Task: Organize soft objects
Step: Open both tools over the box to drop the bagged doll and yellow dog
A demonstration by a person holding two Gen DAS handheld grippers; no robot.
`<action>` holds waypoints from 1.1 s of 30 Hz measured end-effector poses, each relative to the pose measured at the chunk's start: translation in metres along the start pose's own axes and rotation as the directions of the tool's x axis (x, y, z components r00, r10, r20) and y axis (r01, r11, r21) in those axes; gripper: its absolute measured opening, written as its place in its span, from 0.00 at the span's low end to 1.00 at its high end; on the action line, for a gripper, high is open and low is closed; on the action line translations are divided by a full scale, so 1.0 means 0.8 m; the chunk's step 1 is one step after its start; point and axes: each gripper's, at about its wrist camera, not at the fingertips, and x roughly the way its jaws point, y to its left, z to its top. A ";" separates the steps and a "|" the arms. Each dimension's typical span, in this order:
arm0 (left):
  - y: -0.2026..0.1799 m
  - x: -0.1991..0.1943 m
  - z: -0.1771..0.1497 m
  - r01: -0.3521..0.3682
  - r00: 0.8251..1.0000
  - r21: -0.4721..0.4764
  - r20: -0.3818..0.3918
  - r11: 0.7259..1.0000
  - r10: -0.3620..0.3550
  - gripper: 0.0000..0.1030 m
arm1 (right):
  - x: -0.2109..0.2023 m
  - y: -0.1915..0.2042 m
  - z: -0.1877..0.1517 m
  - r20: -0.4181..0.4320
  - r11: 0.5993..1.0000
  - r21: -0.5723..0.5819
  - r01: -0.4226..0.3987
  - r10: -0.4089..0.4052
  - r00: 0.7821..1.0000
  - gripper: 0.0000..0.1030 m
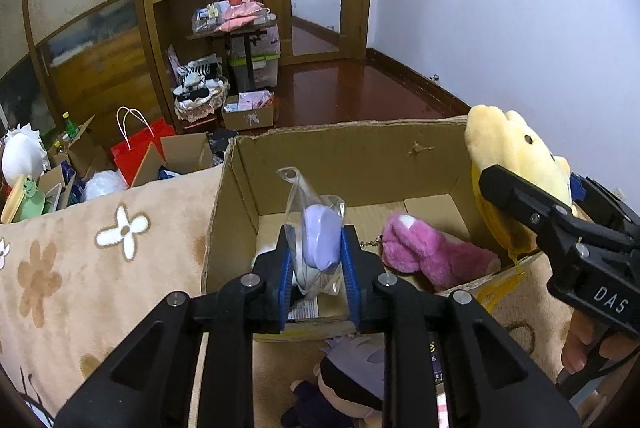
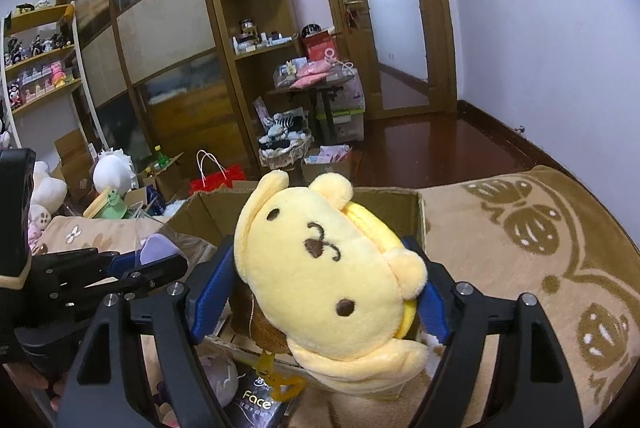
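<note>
An open cardboard box point(image 1: 348, 152) sits on a bed covered by a beige flower-patterned blanket point(image 1: 80, 256), its flaps up and its inside mostly bare brown card. Lying on the box floor toward the right is a pink plush toy point(image 1: 432, 252) with a short bead chain at its near end, and a scrap of white shows on the box floor behind the left gripper's fingers. The left gripper point(image 1: 318, 268) hangs over the near side of the box, its blue-padded fingers closed narrowly on a clear plastic bag point(image 1: 316, 228) holding a lavender soft item; the bag is above the box interior, not resting on the bottom. The right gripper point(image 2: 320, 292) holds a yellow dog-faced plush point(image 2: 332, 268) between its fingers at the right-hand wall of the box, the toy raised above the rim with its face turned toward the camera and an orange tag dangling beneath it. On the blanket just in front of the box lie a small doll point(image 1: 344, 384) with pale lavender hair and dark clothing, and a dark packet point(image 2: 260, 400) printed with the word "Face". Beyond the bed, on the floor, stand more cartons, a red paper bag point(image 1: 140, 148) with white handles, and a lace-trimmed basket point(image 1: 200, 100) filled with black and white fabric things.
</note>
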 end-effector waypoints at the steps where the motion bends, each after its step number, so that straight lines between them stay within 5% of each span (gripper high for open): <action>1: -0.002 0.001 0.000 -0.001 1.000 0.000 -0.006 1.000 0.001 0.24 | 0.001 0.000 -0.002 -0.005 1.000 0.004 -0.003 0.003 1.000 0.82; 9: 0.002 0.007 -0.003 -0.016 0.999 -0.008 -0.047 1.000 0.016 0.35 | 0.003 -0.005 -0.007 -0.023 1.000 0.024 -0.015 0.015 1.000 0.87; 11: 0.002 0.004 -0.004 -0.029 0.998 -0.006 -0.047 1.000 0.029 0.51 | 0.000 -0.007 -0.008 -0.021 0.999 0.029 -0.018 0.019 1.000 0.91; 15: 0.001 -0.006 -0.003 -0.041 0.999 0.003 -0.028 0.999 0.041 0.57 | -0.003 -0.007 -0.007 -0.019 0.999 0.034 -0.012 0.012 1.000 0.94; 23: 0.004 -0.023 -0.005 -0.076 0.997 -0.002 -0.032 0.997 0.076 0.84 | -0.022 -0.002 -0.009 -0.020 0.999 0.032 0.004 -0.003 1.000 1.00; 33: 0.008 -0.068 -0.026 -0.106 0.994 -0.034 -0.035 0.994 0.104 0.91 | -0.063 0.013 -0.018 -0.034 0.999 -0.010 0.053 -0.053 0.998 1.00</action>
